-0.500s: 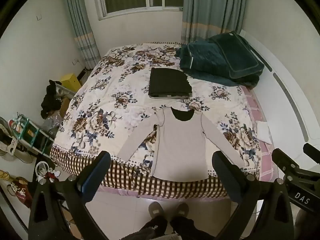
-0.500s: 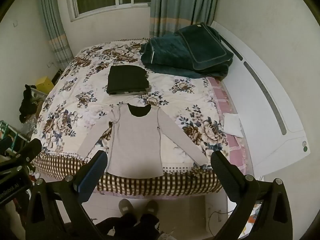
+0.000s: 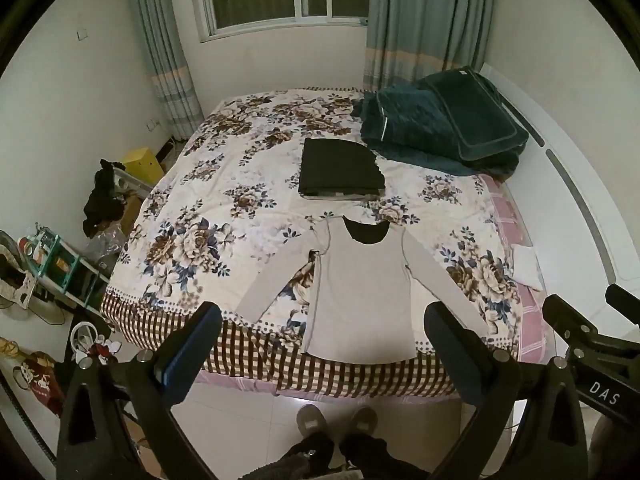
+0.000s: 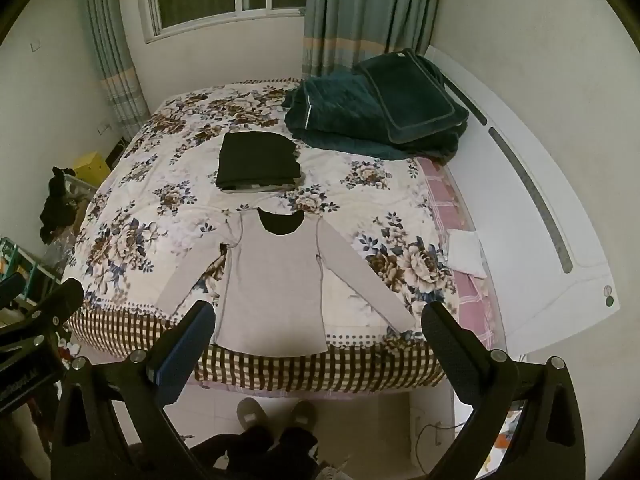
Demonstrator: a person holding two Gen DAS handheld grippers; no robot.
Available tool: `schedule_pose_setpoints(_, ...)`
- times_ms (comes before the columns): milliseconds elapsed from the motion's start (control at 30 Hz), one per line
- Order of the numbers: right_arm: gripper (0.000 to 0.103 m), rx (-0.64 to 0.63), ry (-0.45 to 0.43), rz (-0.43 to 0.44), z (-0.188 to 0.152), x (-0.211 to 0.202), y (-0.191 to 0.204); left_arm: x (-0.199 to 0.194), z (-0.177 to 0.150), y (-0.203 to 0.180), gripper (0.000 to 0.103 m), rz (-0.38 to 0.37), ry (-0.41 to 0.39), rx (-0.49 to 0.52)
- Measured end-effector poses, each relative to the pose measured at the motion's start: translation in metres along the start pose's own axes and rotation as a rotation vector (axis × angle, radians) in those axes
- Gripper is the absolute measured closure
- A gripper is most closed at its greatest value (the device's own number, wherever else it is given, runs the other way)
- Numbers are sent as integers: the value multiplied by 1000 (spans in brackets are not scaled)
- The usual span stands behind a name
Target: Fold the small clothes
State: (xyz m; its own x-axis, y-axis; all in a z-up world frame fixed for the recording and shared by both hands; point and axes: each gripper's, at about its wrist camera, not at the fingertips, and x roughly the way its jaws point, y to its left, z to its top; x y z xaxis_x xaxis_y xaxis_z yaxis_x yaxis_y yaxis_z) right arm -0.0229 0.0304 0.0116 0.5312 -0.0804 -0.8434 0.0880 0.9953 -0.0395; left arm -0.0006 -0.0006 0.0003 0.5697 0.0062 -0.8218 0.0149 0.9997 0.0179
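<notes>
Jaws of both the left gripper (image 3: 322,336) and right gripper (image 4: 318,334) are being held wide apart, empty, above the grey long-sleeved top (image 3: 362,286), which is being kept spread flat on the floral bedspread (image 3: 224,208), ready for folding.

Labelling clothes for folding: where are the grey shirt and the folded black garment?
grey shirt (image 3: 362,292): left wrist view, on its chest.
folded black garment (image 4: 258,160): right wrist view, on its top face.

Black grippers (image 3: 322,338) w/ silver screws, blue-edged pads, white "DAS" lettering; grey slippers (image 3: 338,420), prob. dark trousers.
</notes>
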Motion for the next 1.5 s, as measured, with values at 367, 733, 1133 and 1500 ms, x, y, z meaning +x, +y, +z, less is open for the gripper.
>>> schedule_pose_setpoints(367,0,-5,-5,1,0,-4,5,-6,4,4,0,1,-7,0)
schedule_pose_setpoints(733,0,-6,-7,-1,4,-6,7,-8,6,6,0,-3,-10,-3)
schedule_pose_setpoints(1133,0,-7,-6,-4,6,-7,6,-10,12,9,0,-8,-13,-6)
schedule_pose_setpoints(1500,0,-13,-14,-7,6,-10,6,-9,14,8,0,-9,-17,-9)
